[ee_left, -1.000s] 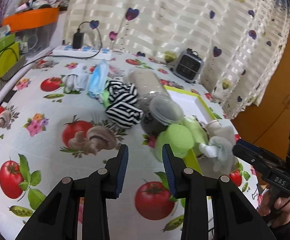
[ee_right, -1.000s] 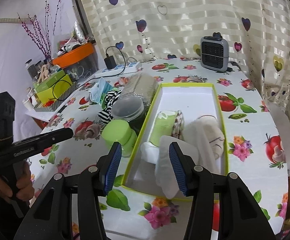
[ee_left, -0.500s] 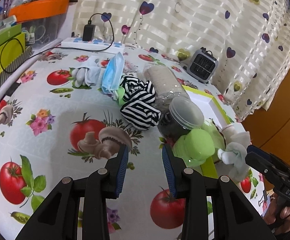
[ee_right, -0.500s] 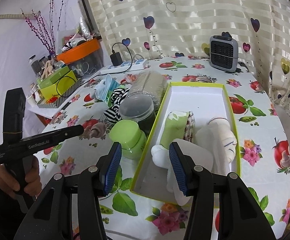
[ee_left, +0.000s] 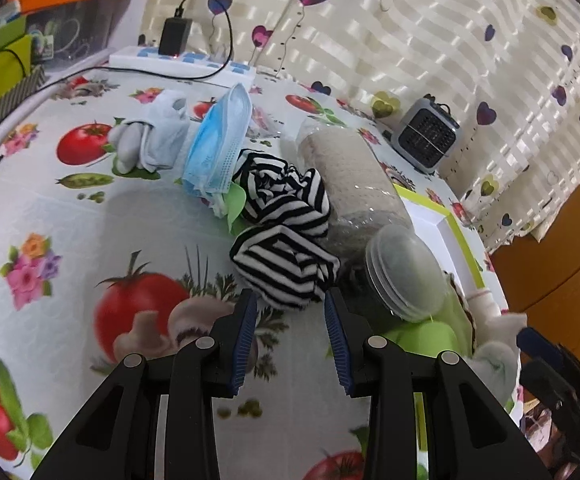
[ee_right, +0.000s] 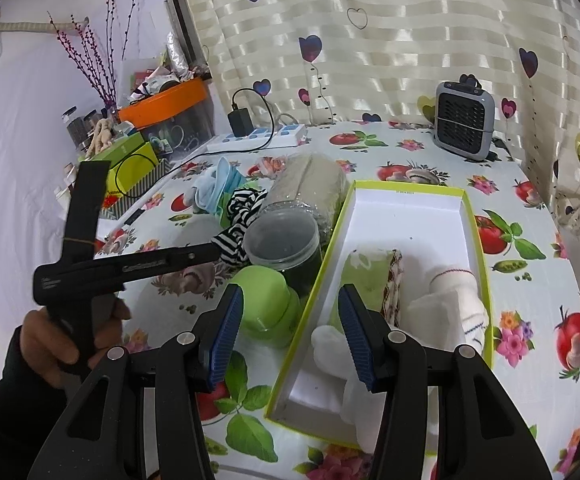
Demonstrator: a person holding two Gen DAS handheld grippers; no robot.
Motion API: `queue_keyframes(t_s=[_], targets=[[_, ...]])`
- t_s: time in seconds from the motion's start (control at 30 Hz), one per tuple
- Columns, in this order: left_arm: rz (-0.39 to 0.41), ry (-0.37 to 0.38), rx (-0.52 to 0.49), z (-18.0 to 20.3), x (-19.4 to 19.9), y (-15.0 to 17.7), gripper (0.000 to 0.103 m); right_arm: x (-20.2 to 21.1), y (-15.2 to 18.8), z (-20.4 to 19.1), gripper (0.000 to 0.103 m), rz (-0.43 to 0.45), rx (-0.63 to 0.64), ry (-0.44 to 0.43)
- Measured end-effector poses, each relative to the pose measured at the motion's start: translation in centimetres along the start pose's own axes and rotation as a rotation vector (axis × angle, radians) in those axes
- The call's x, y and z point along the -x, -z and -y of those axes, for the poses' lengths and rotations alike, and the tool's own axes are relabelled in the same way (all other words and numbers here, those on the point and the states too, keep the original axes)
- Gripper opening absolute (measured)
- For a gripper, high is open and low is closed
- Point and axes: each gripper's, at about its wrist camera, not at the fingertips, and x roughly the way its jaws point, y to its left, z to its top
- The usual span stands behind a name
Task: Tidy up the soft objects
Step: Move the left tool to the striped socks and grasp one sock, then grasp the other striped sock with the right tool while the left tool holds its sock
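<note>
The striped cloth [ee_left: 286, 240] lies bunched on the bench [ee_left: 70, 216] beside the jar [ee_left: 406, 276], soft, light and floppy, so with your left gripper [ee_left: 290, 336] empty and opening wider just before it, pinch its thick near fold.

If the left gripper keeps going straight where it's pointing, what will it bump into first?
Most likely the striped black-and-white cloth. The left gripper points right at its near edge with jaws opening and nothing between them. The clear-lidded jar sits just to the right, probably off the line.
</note>
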Motion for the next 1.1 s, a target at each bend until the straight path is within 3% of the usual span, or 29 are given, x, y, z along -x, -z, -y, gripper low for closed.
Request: queue_keyframes(t_s=[0.2,0.43,0.53,0.57,1.1], targets=[[-0.009,-0.002,0.042,-0.4,-1.8,-0.9,0.035,-0.6,-0.4,-0.1,0.051,-0.004,0.006,0.000],[-0.021,-0.050,0.002,0.2,-3.6,-1.1,0.035,-1.0,-0.7,-0.4,0.051,-0.002,0.014,0.000],[-0.014,-0.058,-0.021,0.4,-3.8,-1.0,0.013,-1.2,-0.8,-0.6,0.051,-0.004,0.016,0.000],[-0.022,-0.063,-0.025,0.3,-3.9,-0.9,0.013,-1.3,-0.8,-0.6,0.051,-0.005,0.016,0.001],[0.056,-0.090,0.008,-2.6,2.1,1.4,0.010,-3.4,-3.0,-4.2,0.051,-0.010,0.125,-0.018]])
